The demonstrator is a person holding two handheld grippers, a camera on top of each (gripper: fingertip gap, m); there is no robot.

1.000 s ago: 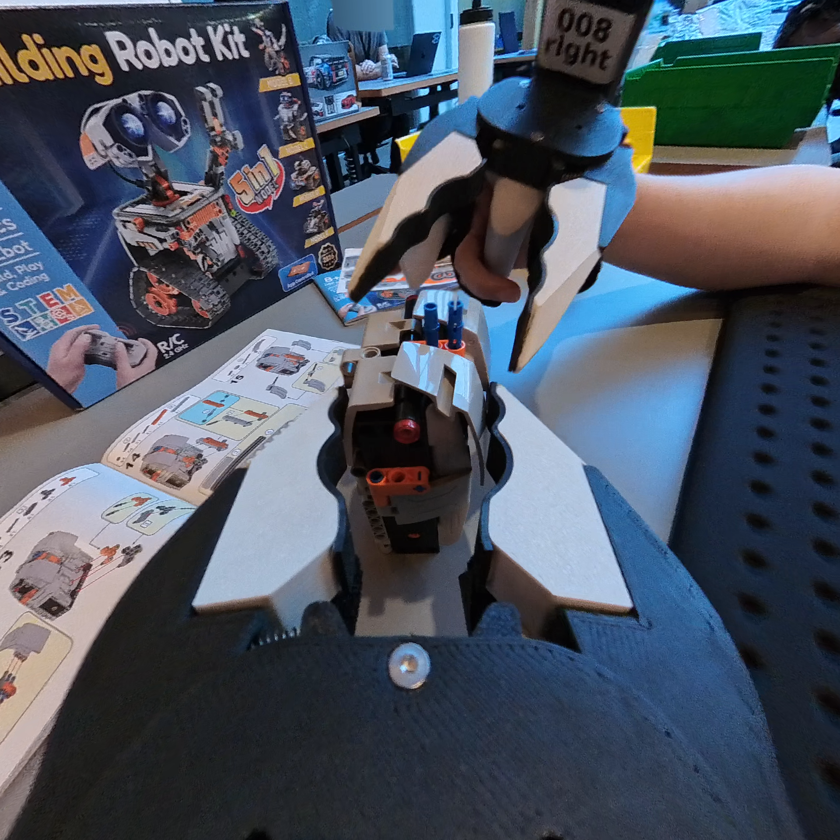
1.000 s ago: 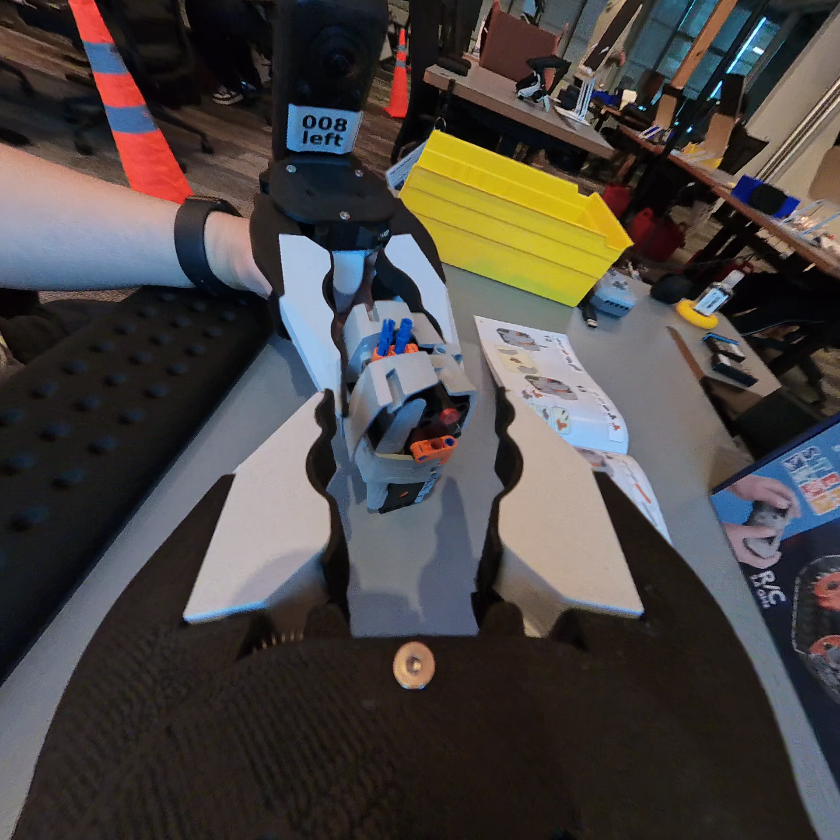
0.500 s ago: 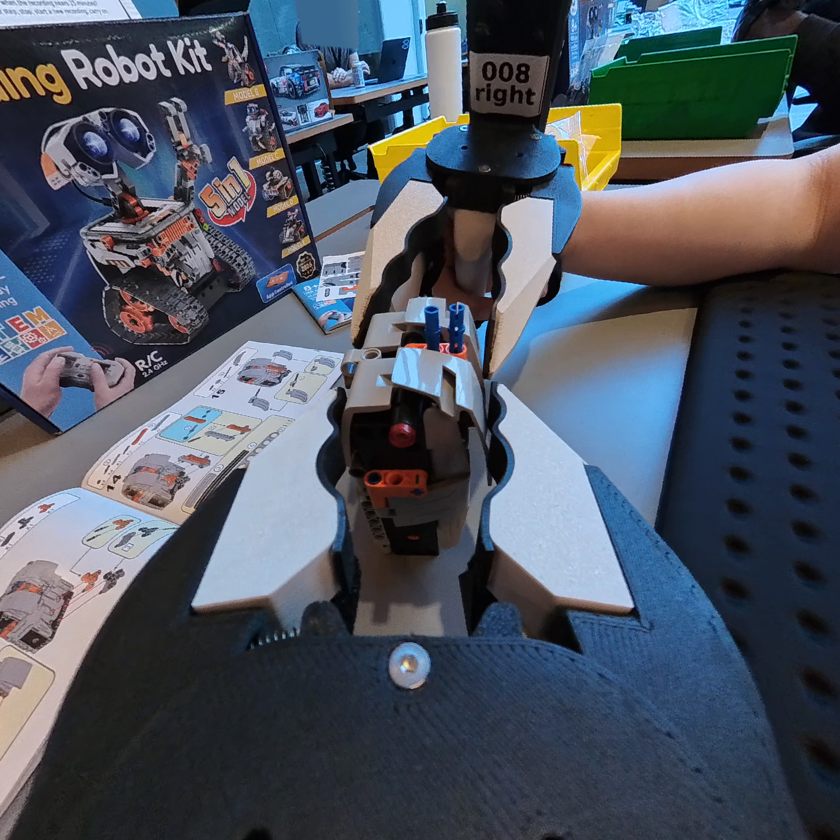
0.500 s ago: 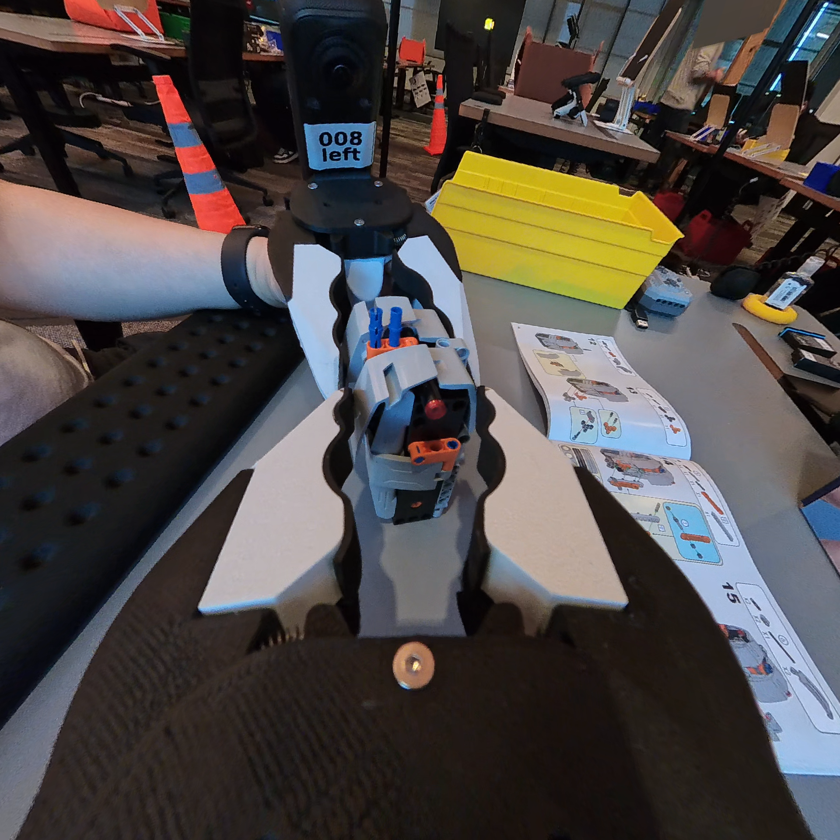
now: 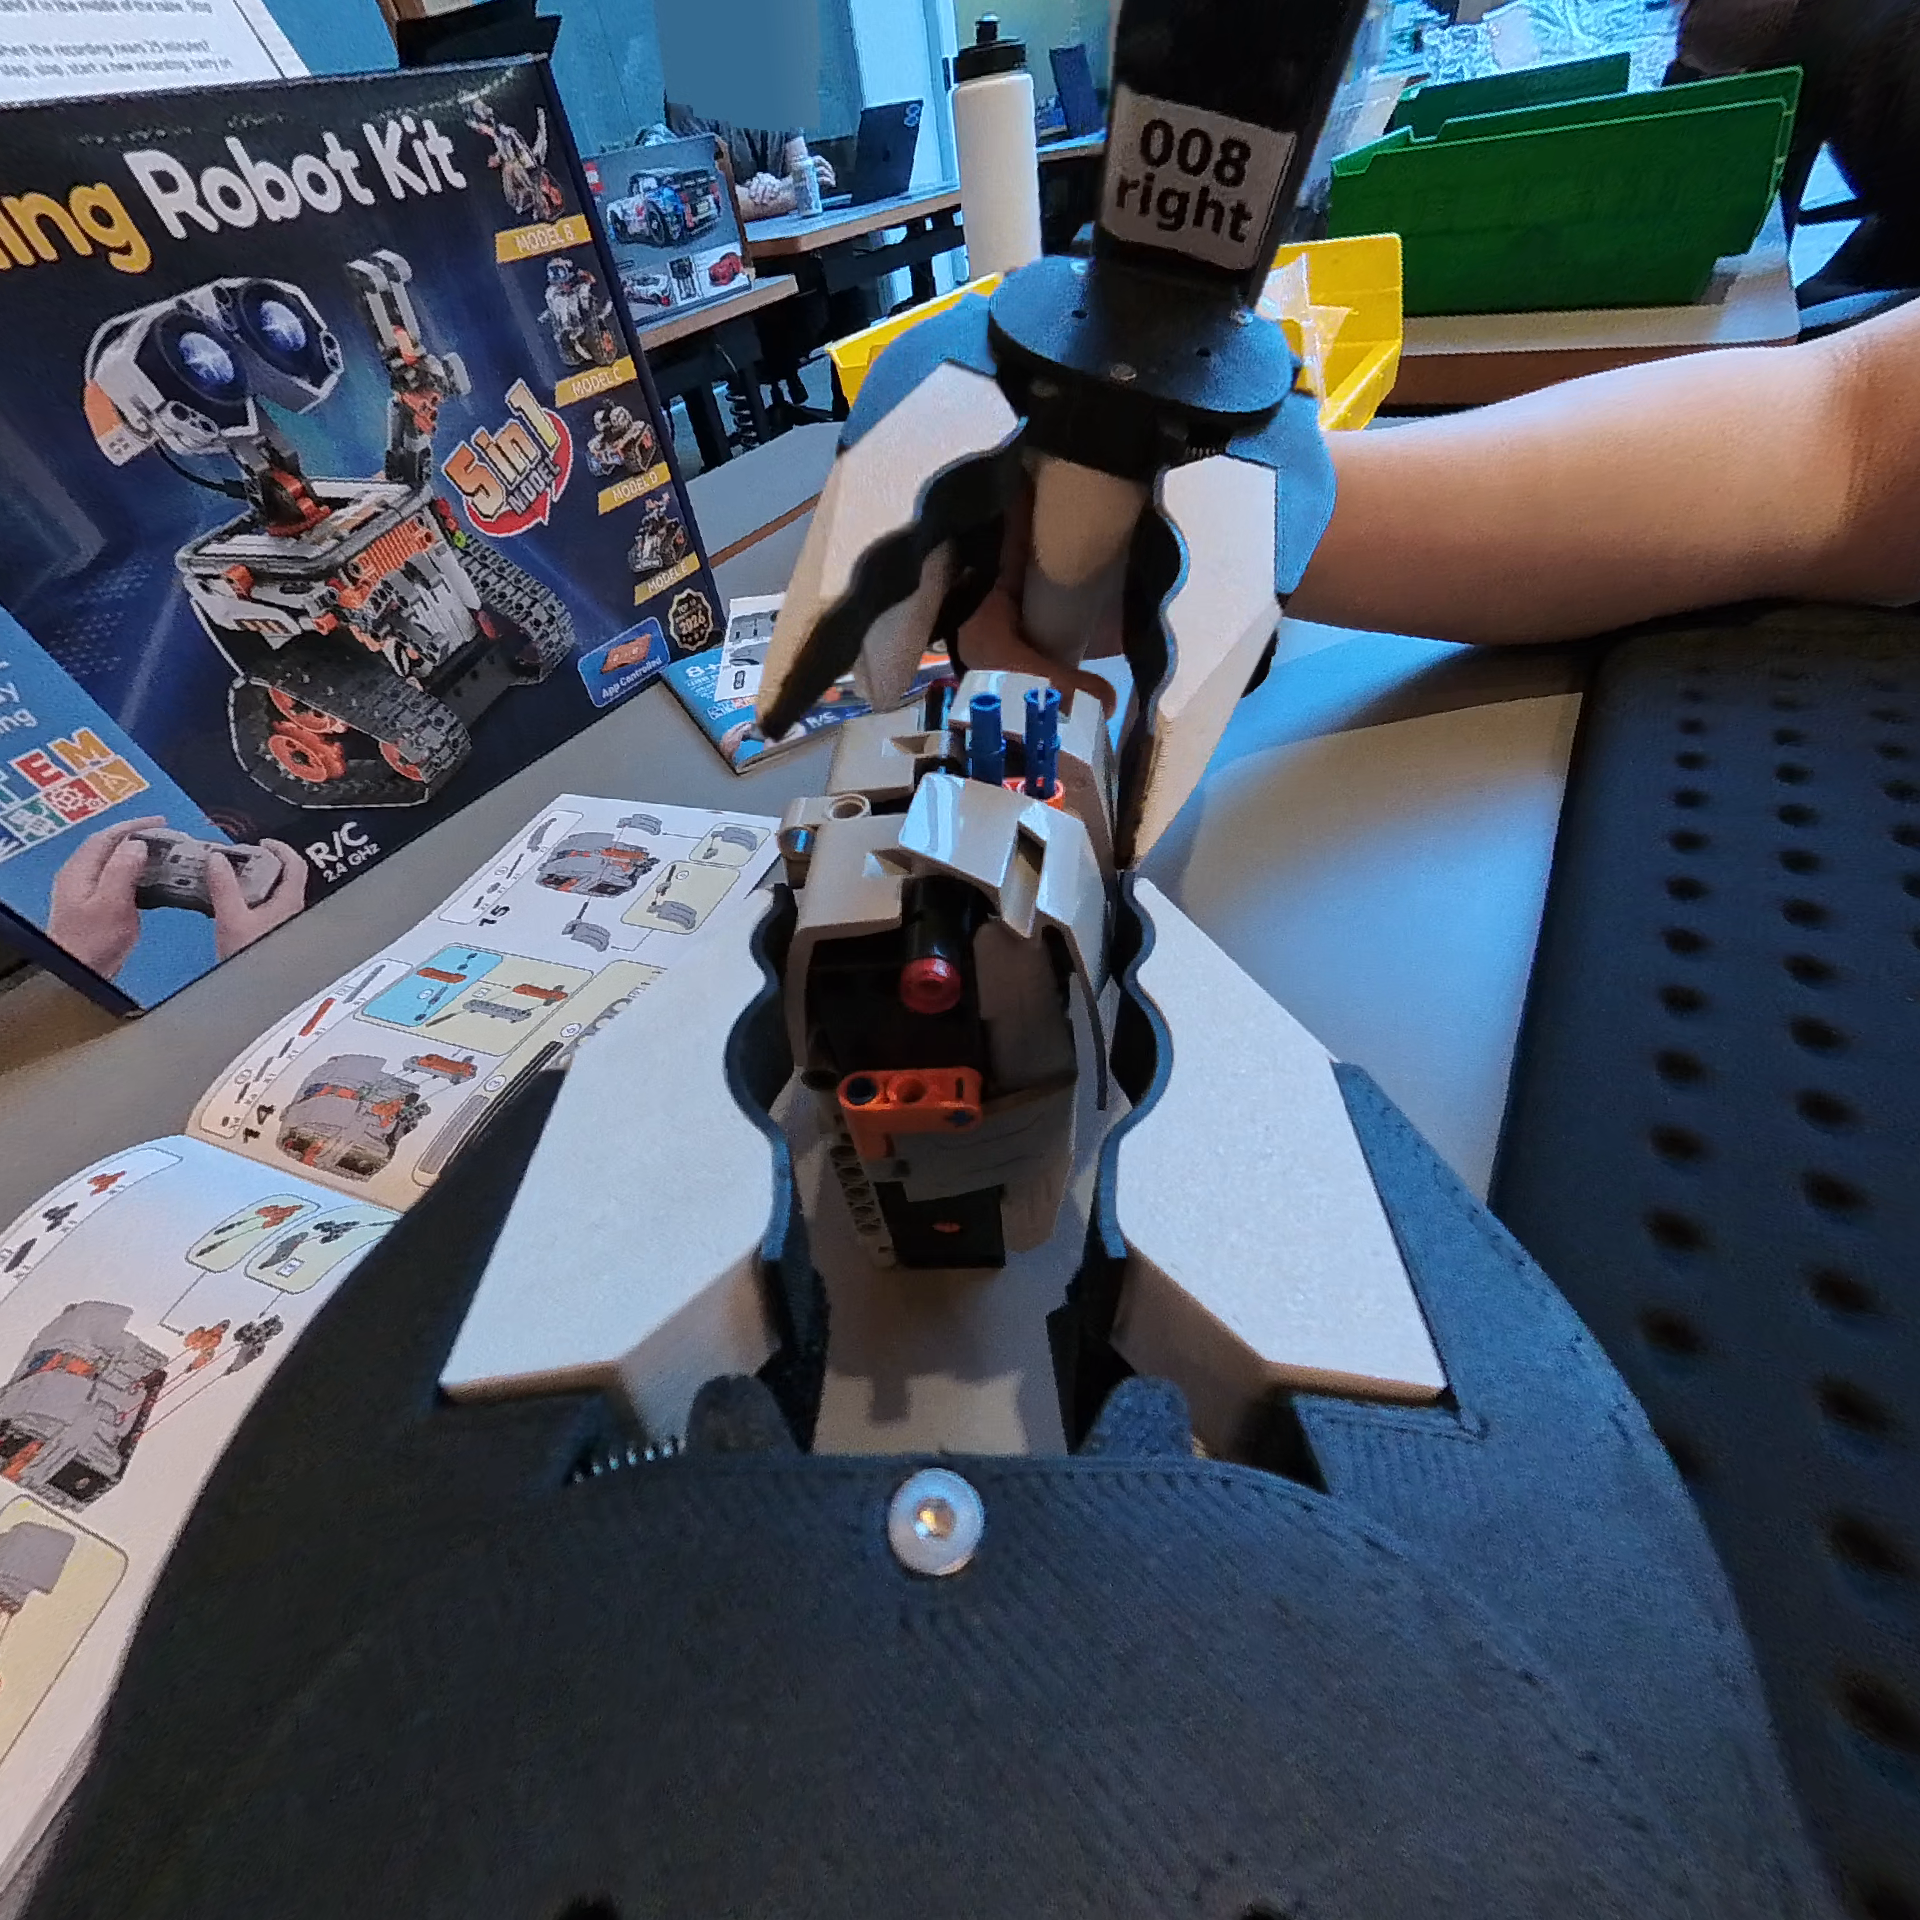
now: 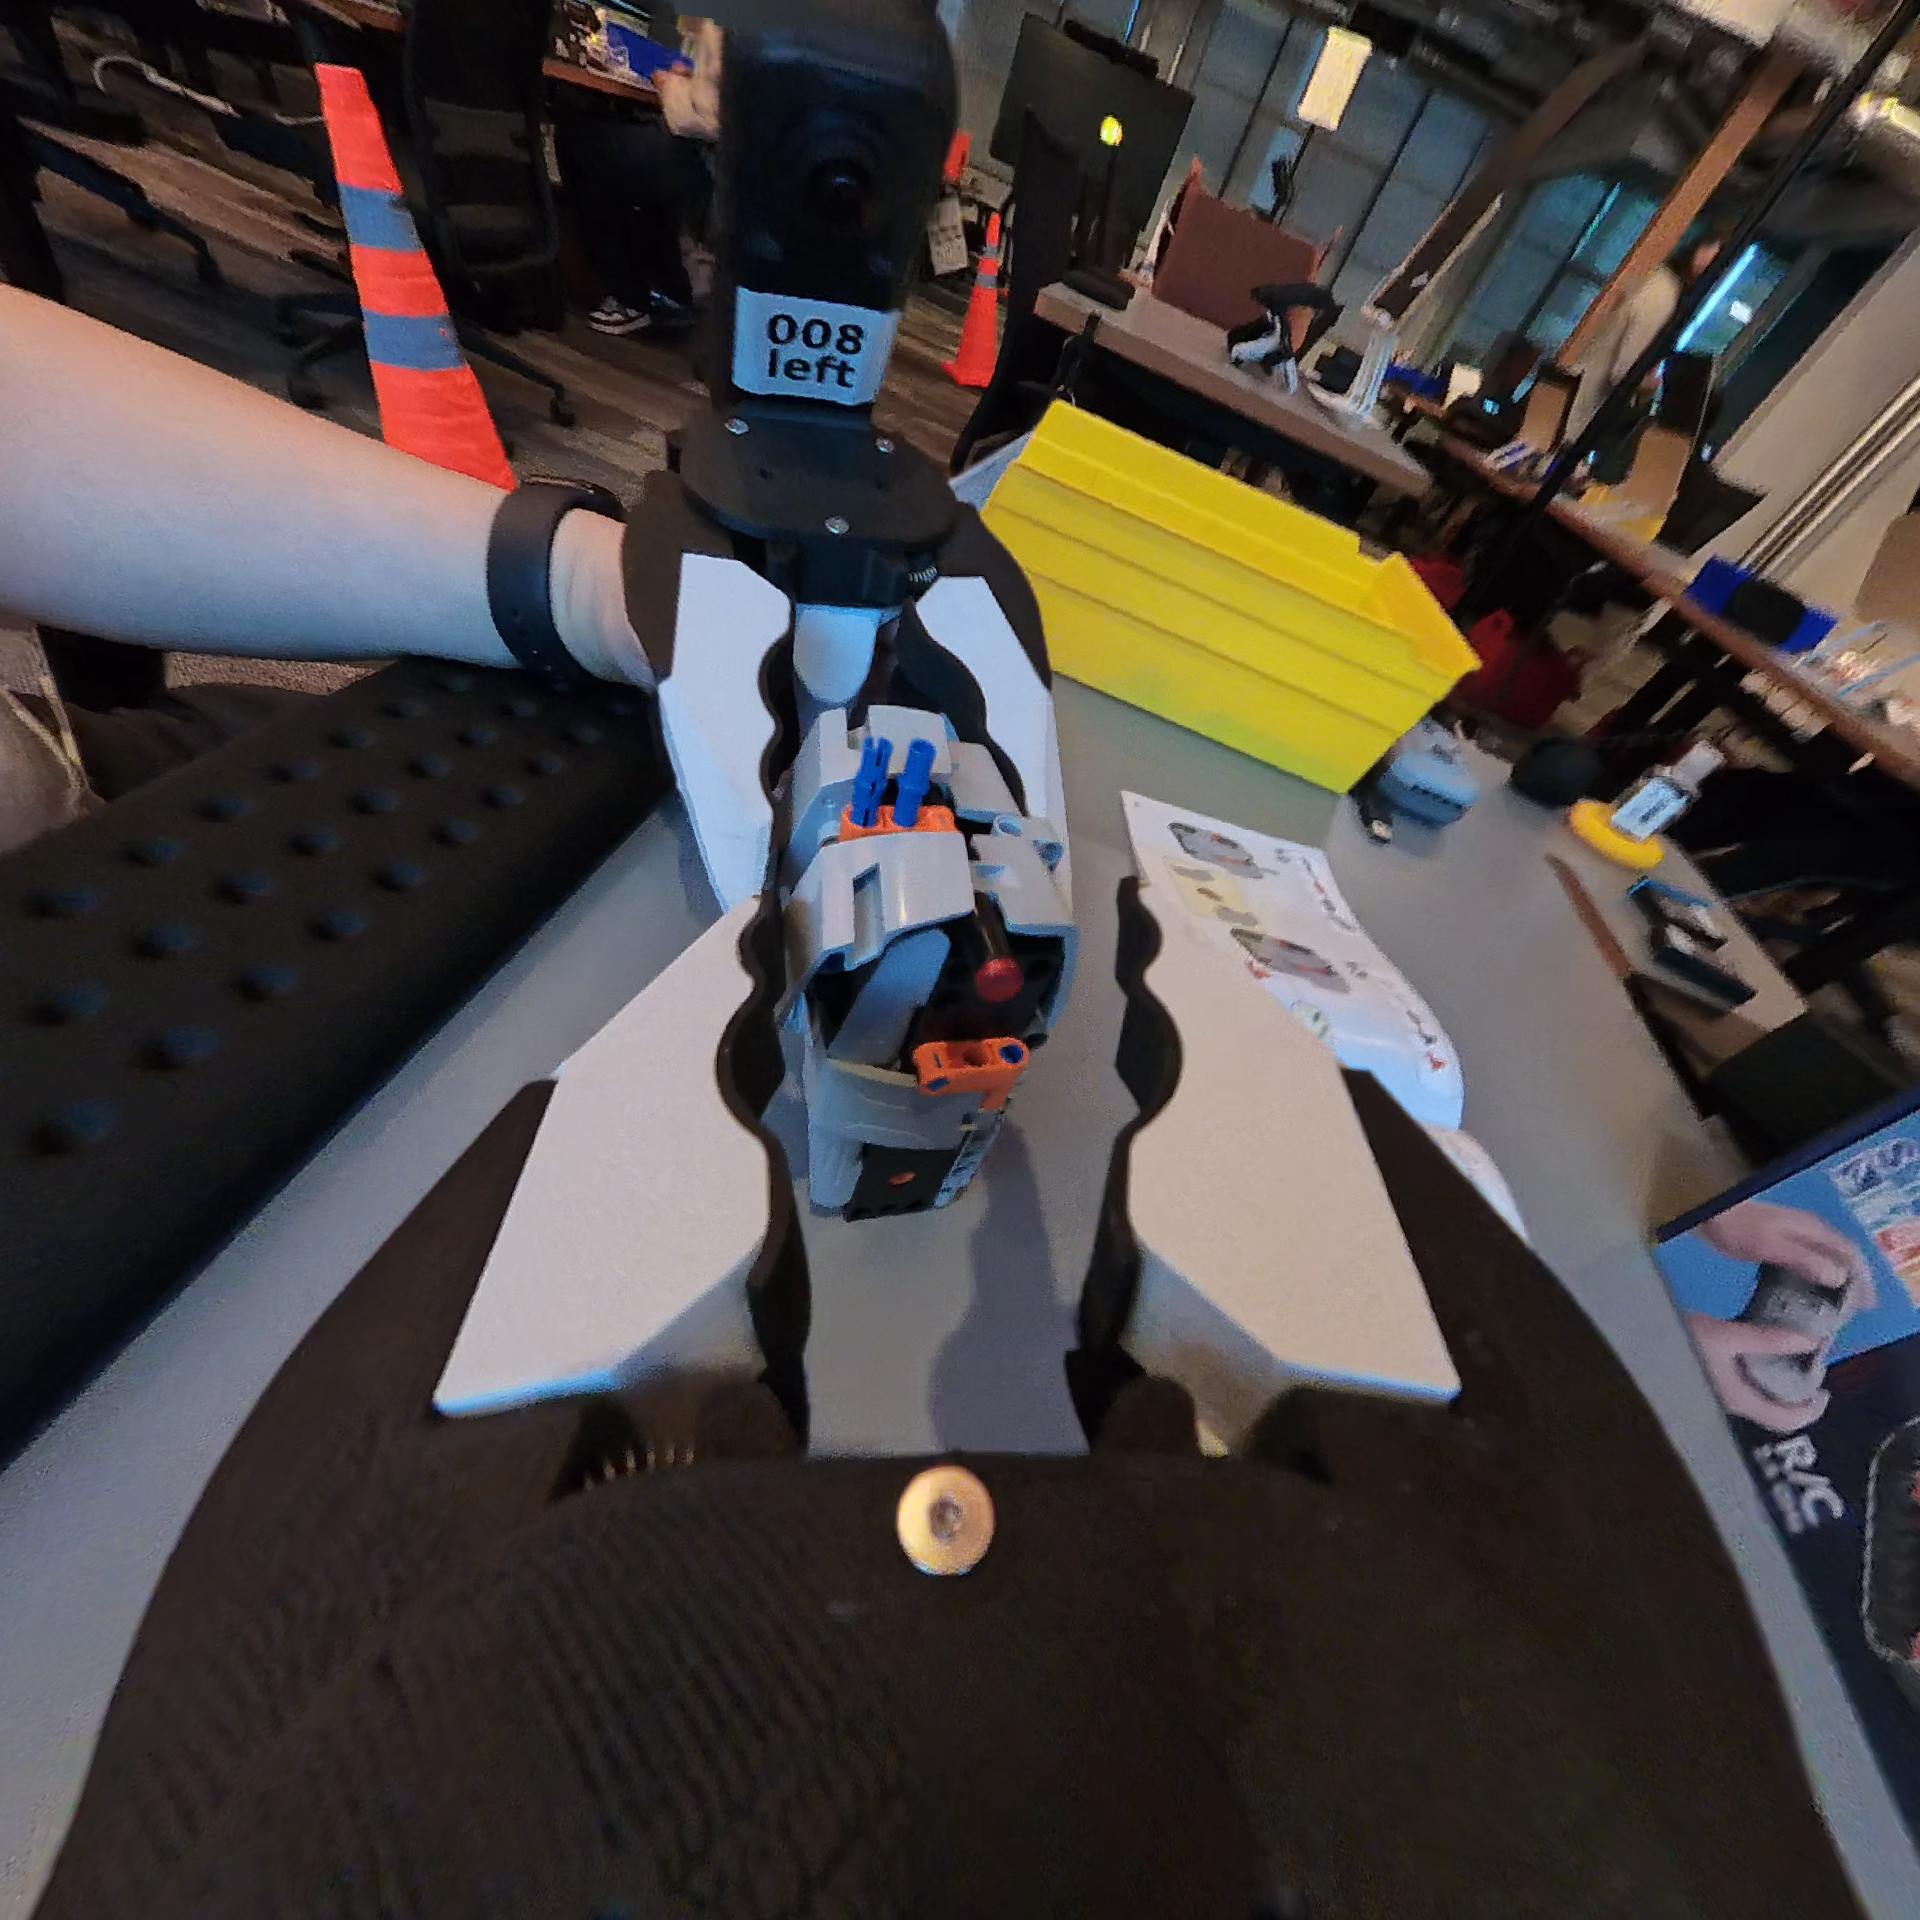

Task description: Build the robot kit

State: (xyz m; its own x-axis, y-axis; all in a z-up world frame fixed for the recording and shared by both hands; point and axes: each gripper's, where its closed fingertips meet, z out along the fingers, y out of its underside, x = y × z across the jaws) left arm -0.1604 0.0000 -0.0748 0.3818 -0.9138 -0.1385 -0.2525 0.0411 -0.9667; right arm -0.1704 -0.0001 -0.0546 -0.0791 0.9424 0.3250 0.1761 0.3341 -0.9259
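Note:
A grey brick-built model (image 5: 935, 1039) with orange pieces, a red pin and two blue pins on top stands upright just above the grey table. My left gripper (image 5: 945, 904) is shut on its lower body, one finger on each side. It shows opposite in the right wrist view (image 6: 894, 831), still clamping the model (image 6: 914, 987). My right gripper (image 6: 940, 904) is open, with its fingers astride the model and a gap on the right side. From the left wrist view the right gripper (image 5: 951, 779) hangs over the model's far top end with its fingers spread.
A blue robot kit box (image 5: 312, 468) stands at the left, with an open instruction booklet (image 5: 364, 1039) beside it. A black studded mat (image 5: 1745, 935) lies to the right. A yellow bin (image 6: 1195, 603) sits on the table behind. Green bins (image 5: 1558, 187) and a white bottle (image 5: 992, 177) stand far off. My two grippers' fingertips are within a few centimetres of each other.
Half a second ago my right gripper's fingers were drawn in close around the model's far end; now they have spread apart. My left gripper has kept its hold and barely moved.

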